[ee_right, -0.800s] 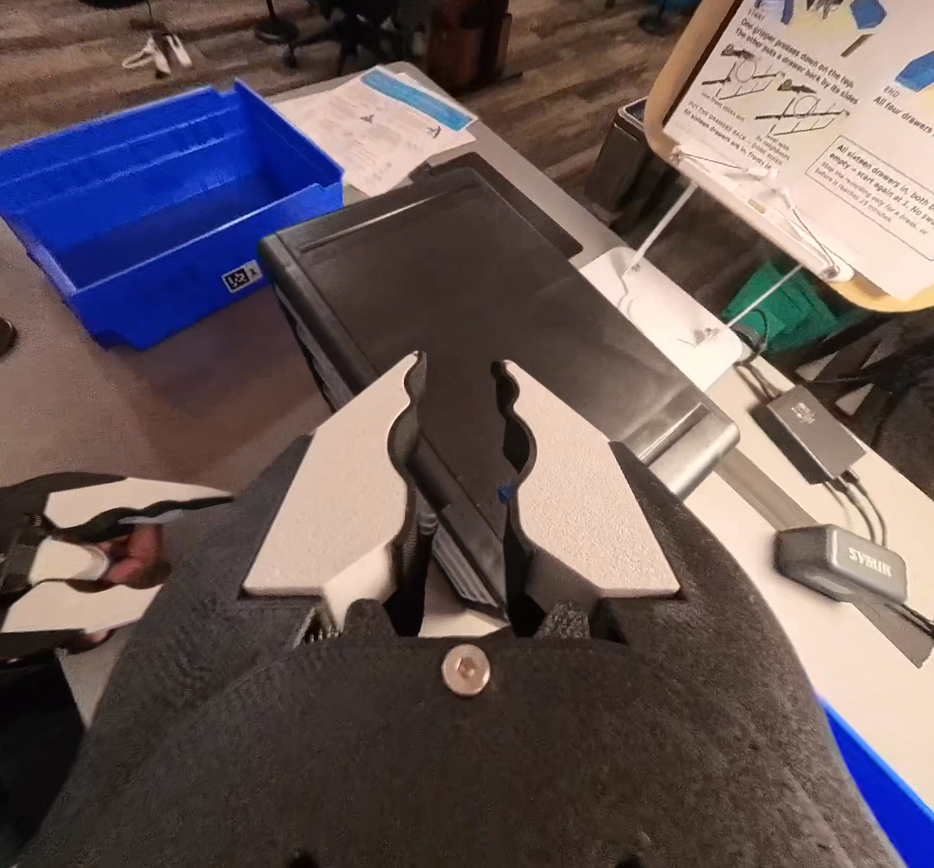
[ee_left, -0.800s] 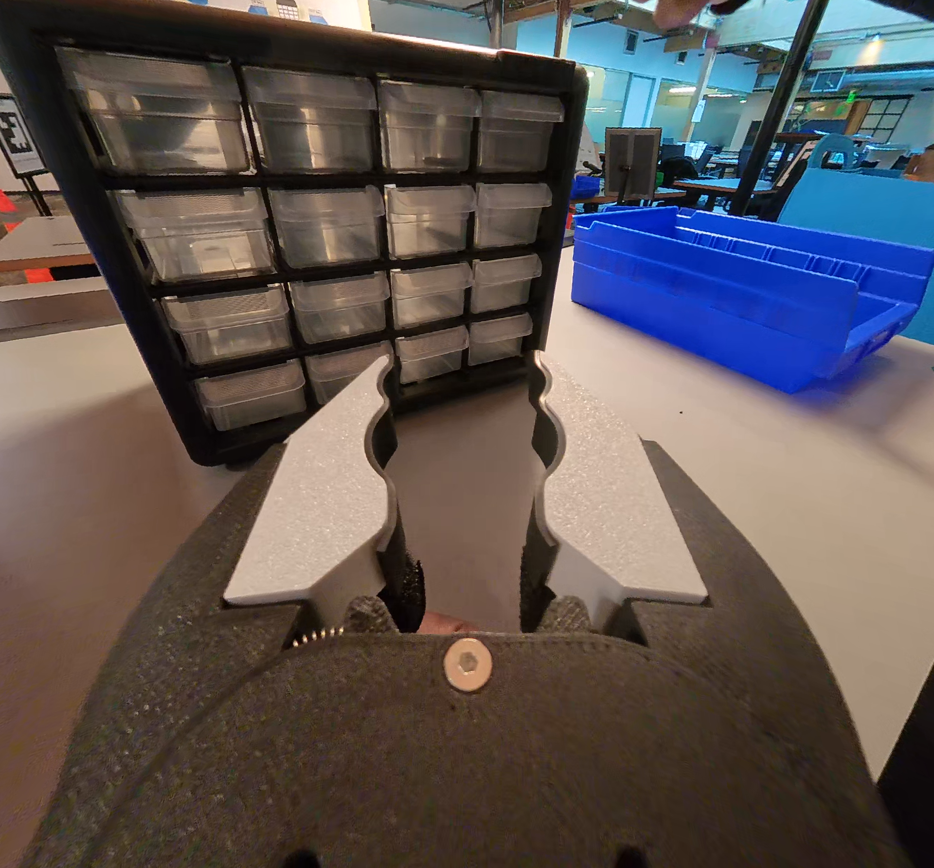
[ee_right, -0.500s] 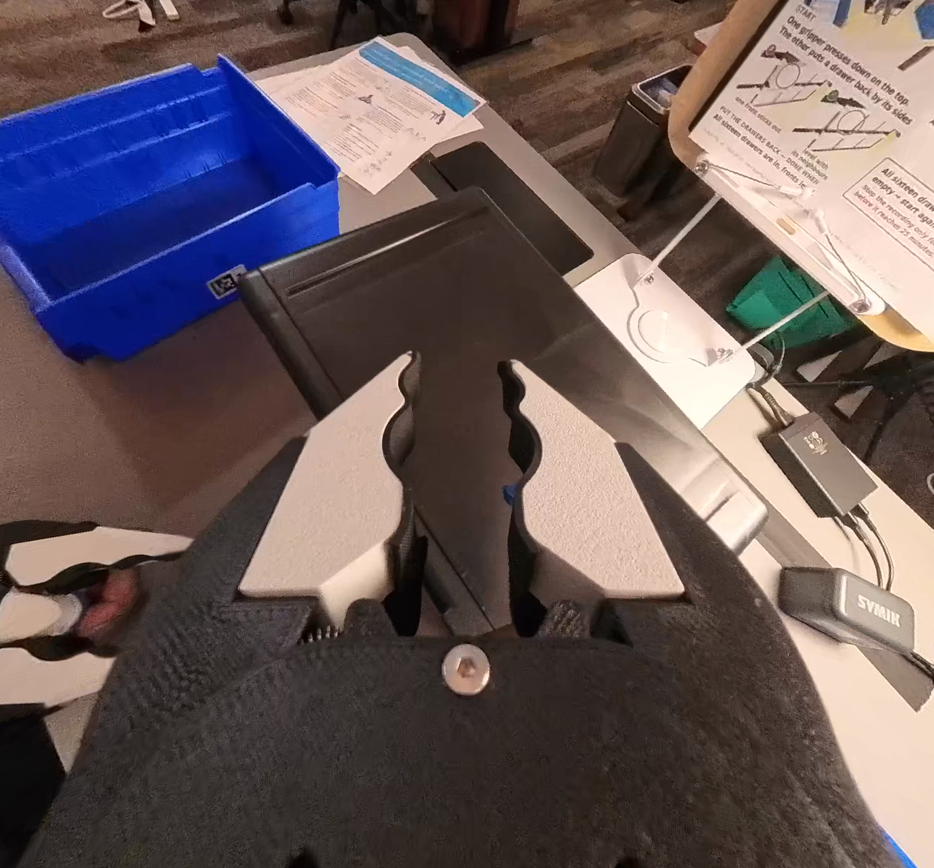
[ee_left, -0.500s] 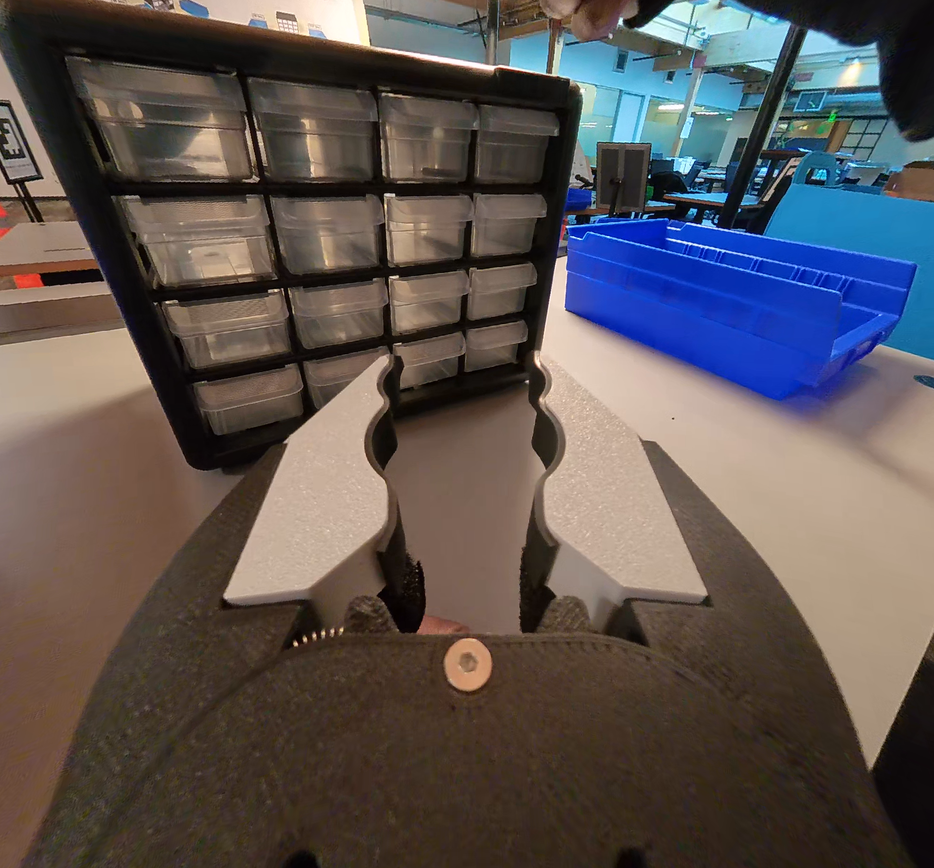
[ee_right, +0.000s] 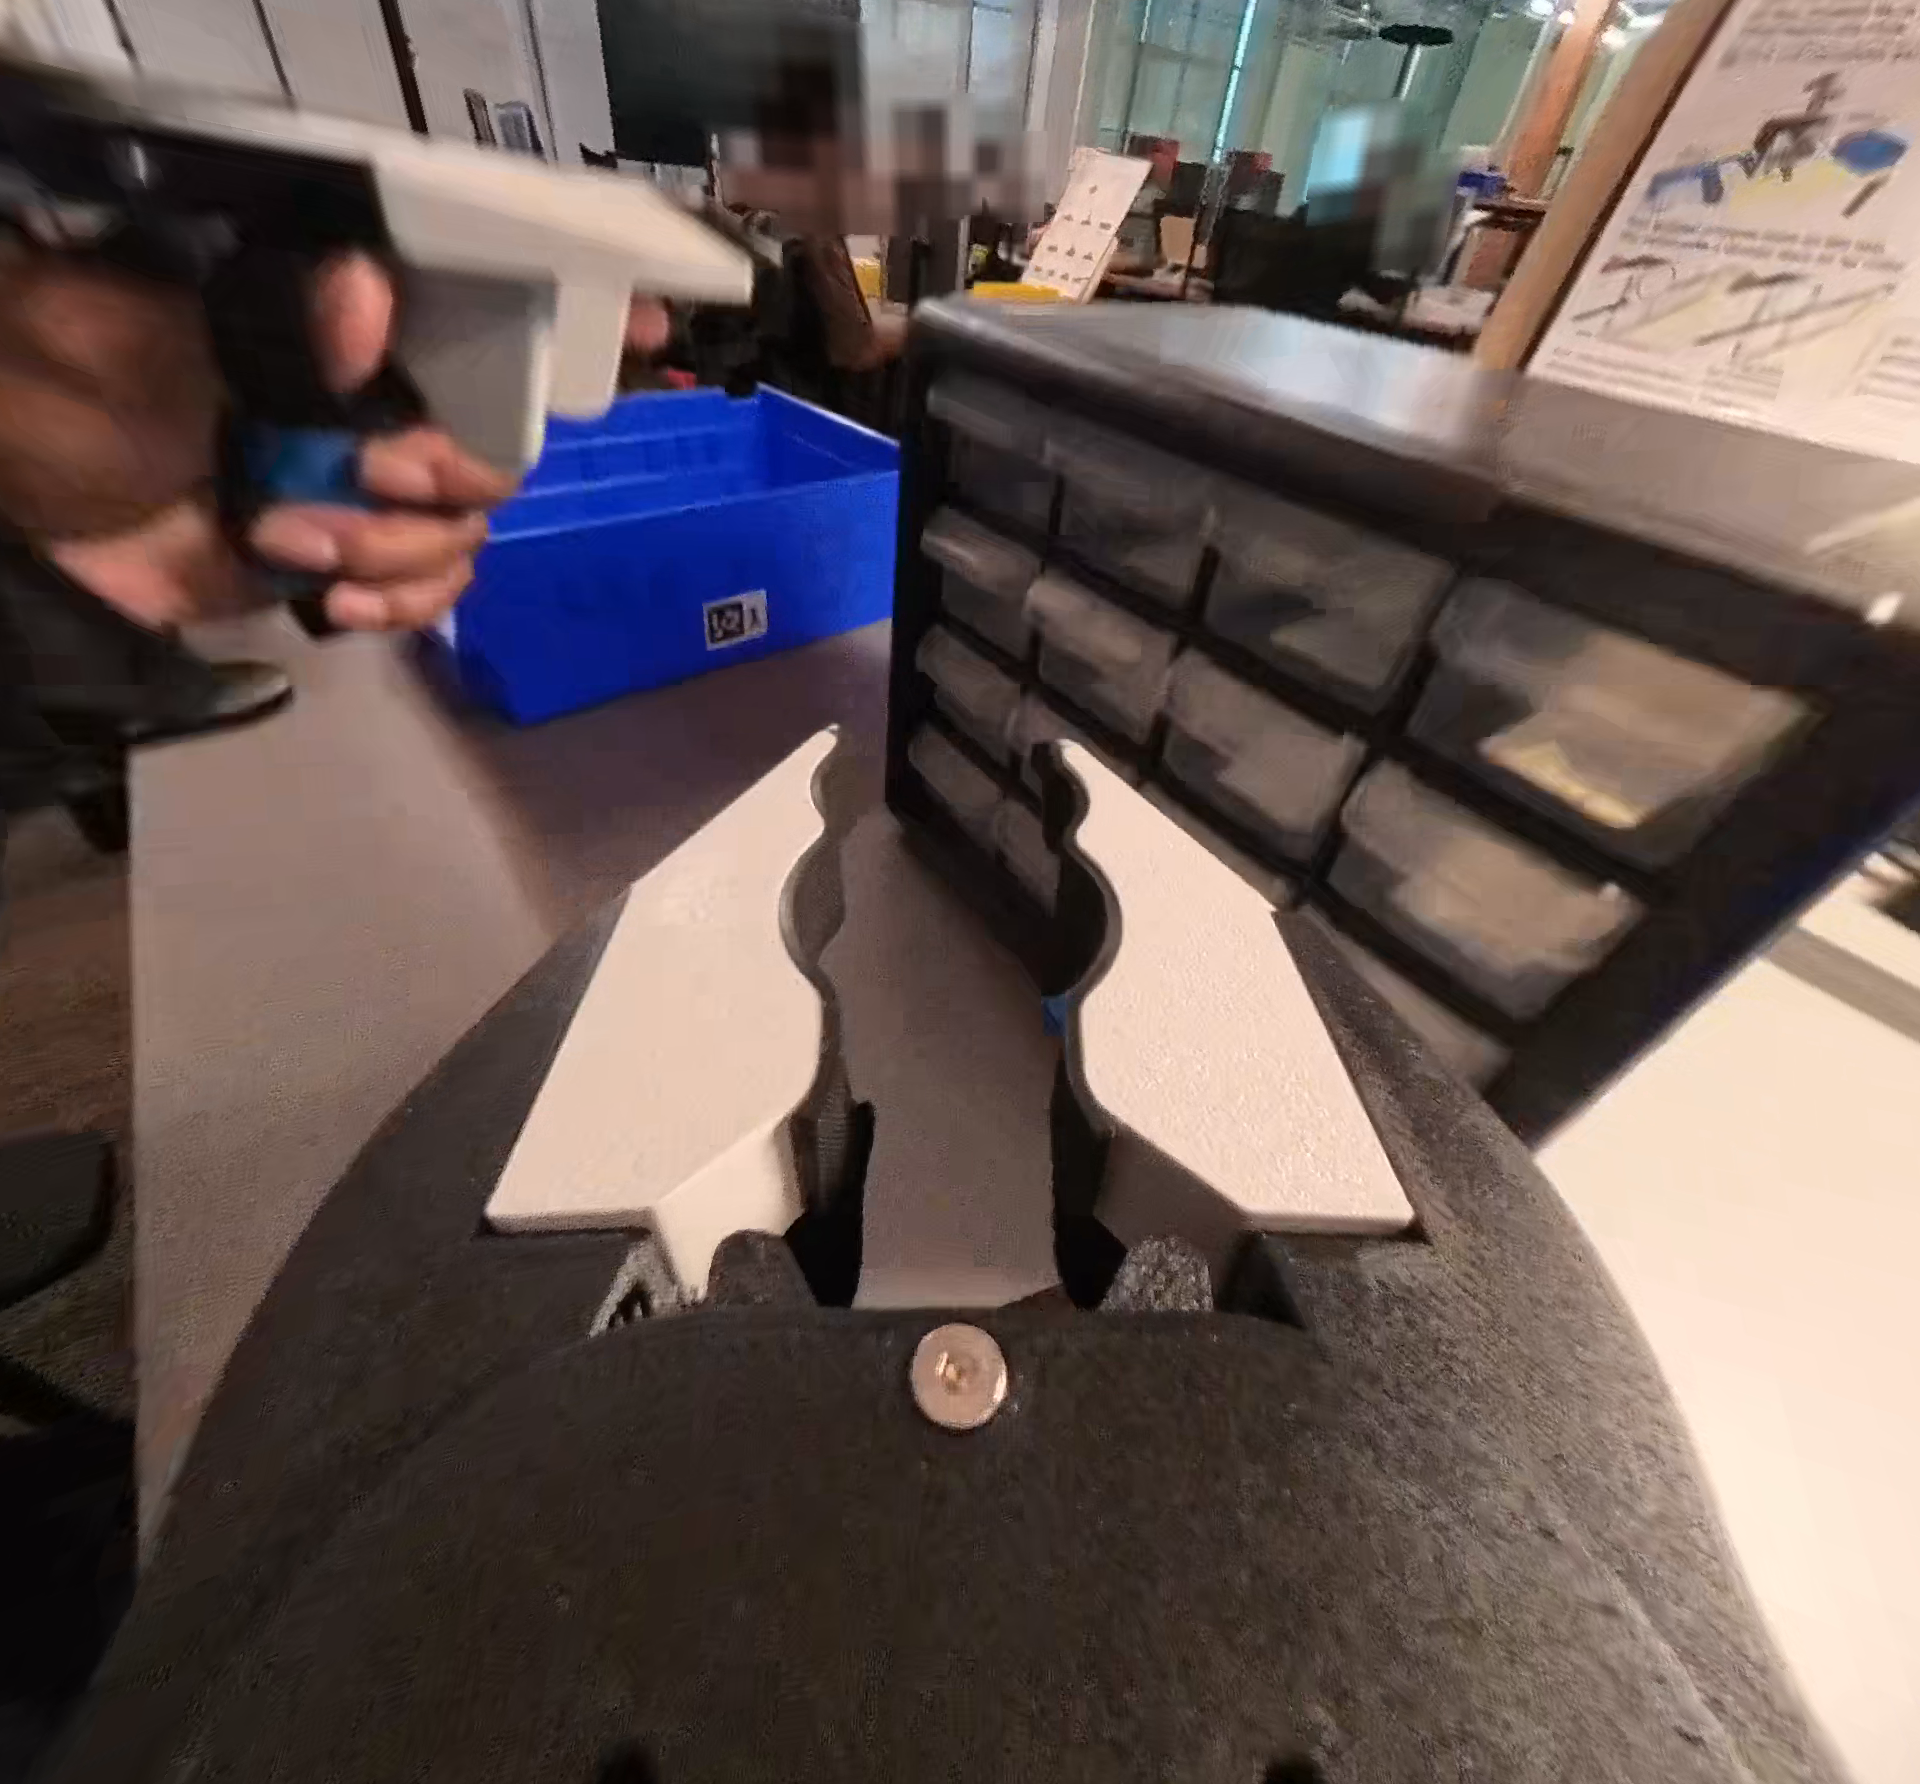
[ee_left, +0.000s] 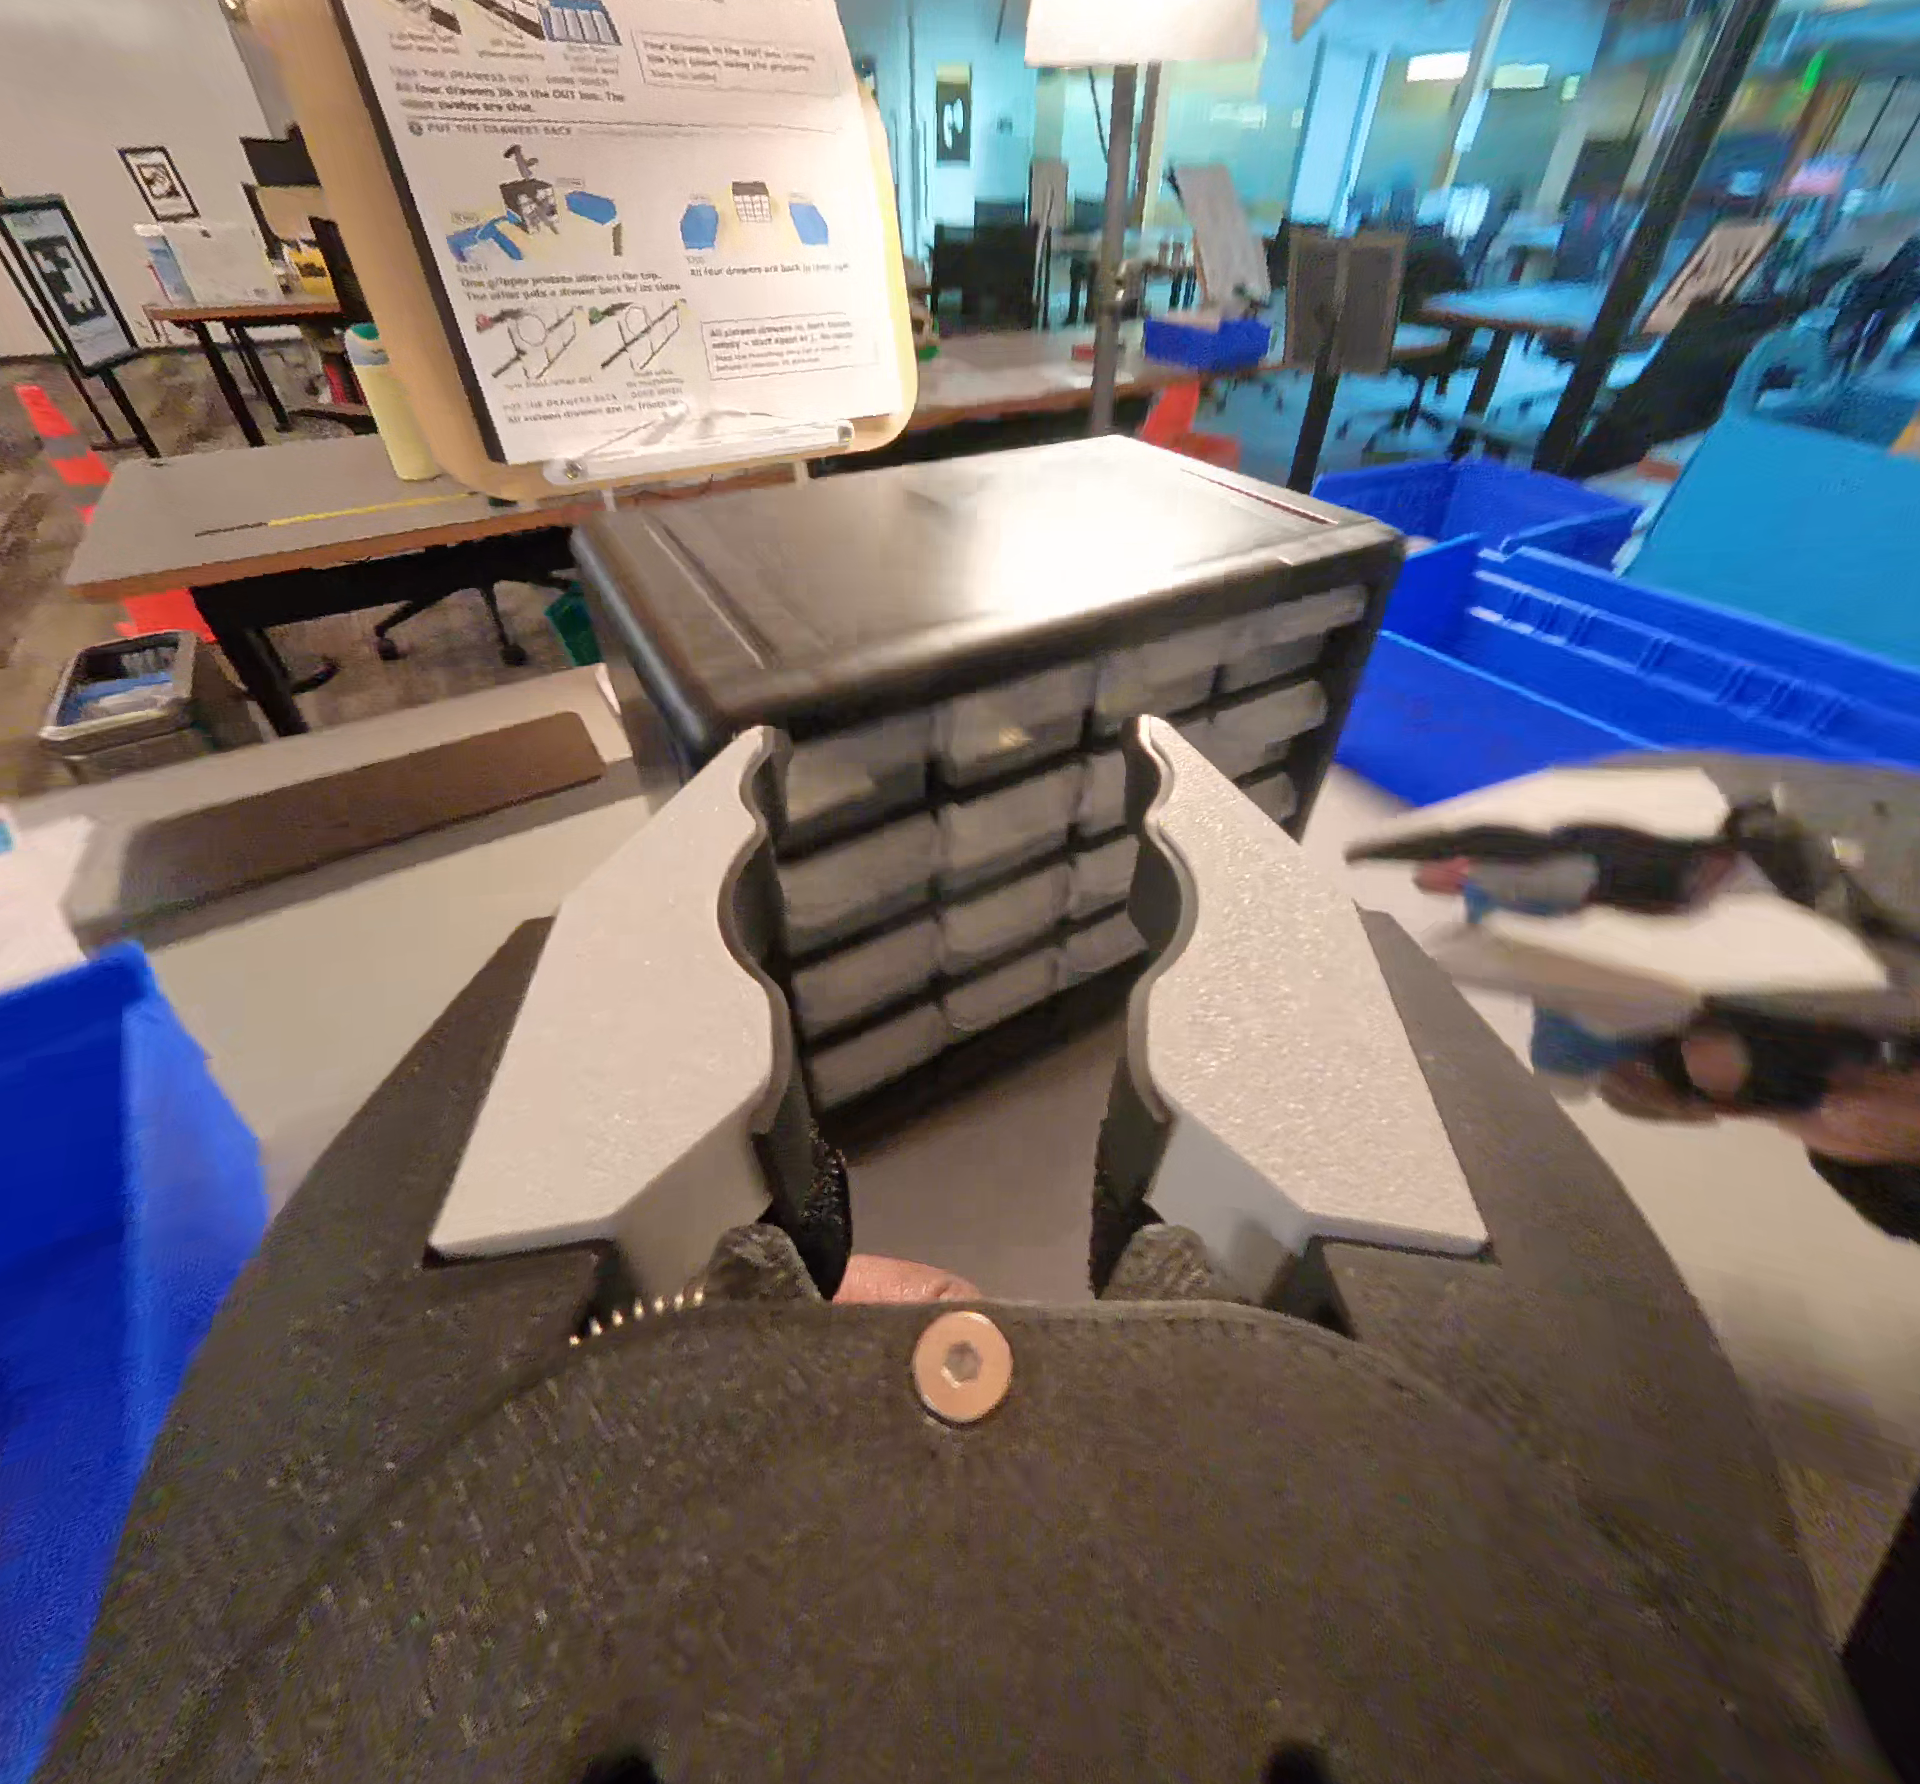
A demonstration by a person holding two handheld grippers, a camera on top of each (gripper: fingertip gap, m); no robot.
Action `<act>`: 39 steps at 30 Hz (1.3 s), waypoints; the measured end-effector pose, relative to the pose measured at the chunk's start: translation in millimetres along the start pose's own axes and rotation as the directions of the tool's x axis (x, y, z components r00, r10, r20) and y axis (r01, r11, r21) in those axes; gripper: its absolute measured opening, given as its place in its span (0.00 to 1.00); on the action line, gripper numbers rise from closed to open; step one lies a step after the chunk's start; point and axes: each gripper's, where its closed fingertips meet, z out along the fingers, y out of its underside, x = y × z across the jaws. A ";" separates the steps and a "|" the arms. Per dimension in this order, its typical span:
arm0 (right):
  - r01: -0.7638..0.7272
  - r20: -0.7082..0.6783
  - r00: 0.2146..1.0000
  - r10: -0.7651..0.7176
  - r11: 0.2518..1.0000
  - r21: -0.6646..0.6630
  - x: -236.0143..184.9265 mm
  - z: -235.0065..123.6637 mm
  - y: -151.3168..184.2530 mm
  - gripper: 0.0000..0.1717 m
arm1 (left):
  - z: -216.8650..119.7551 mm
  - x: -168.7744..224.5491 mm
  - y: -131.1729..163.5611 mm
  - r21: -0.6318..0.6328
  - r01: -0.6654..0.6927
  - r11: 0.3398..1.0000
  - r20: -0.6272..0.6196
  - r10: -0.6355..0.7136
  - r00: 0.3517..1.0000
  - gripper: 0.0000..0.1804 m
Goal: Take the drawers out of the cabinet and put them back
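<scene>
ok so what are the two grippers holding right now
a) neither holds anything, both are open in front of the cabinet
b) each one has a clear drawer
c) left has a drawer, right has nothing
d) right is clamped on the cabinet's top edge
a: the left gripper and the right gripper both show parted fingers with nothing between them, and the black cabinet stands ahead with its clear drawers in their slots.

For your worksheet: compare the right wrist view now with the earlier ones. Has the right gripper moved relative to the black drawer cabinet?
Yes. Earlier it looked down on the cabinet's top; now the right gripper is low in front of the drawers, near the cabinet's lower left corner, jaws open and empty.
</scene>
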 end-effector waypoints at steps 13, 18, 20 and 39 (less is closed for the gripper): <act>-0.469 -0.005 0.881 0.472 0.877 0.108 -43.0 45.4 42.2 0.24 | 86.4 -9.4 -29.9 -0.467 -0.598 0.652 -0.409 0.441 0.799 0.35; -0.575 0.010 0.813 0.582 0.801 0.167 -39.5 64.5 28.4 0.25 | 91.7 1.8 -14.7 -0.511 -0.717 0.474 -0.578 0.428 0.695 0.35; -0.622 -0.001 0.775 0.632 0.762 0.182 -34.4 73.6 30.6 0.25 | 95.2 0.9 -9.6 -0.521 -0.733 0.438 -0.613 0.405 0.678 0.35; -0.735 0.071 0.659 0.749 0.619 0.277 -27.7 115.6 6.9 0.26 | 114.9 -19.2 1.7 -0.568 -0.697 0.436 -0.702 0.185 0.688 0.37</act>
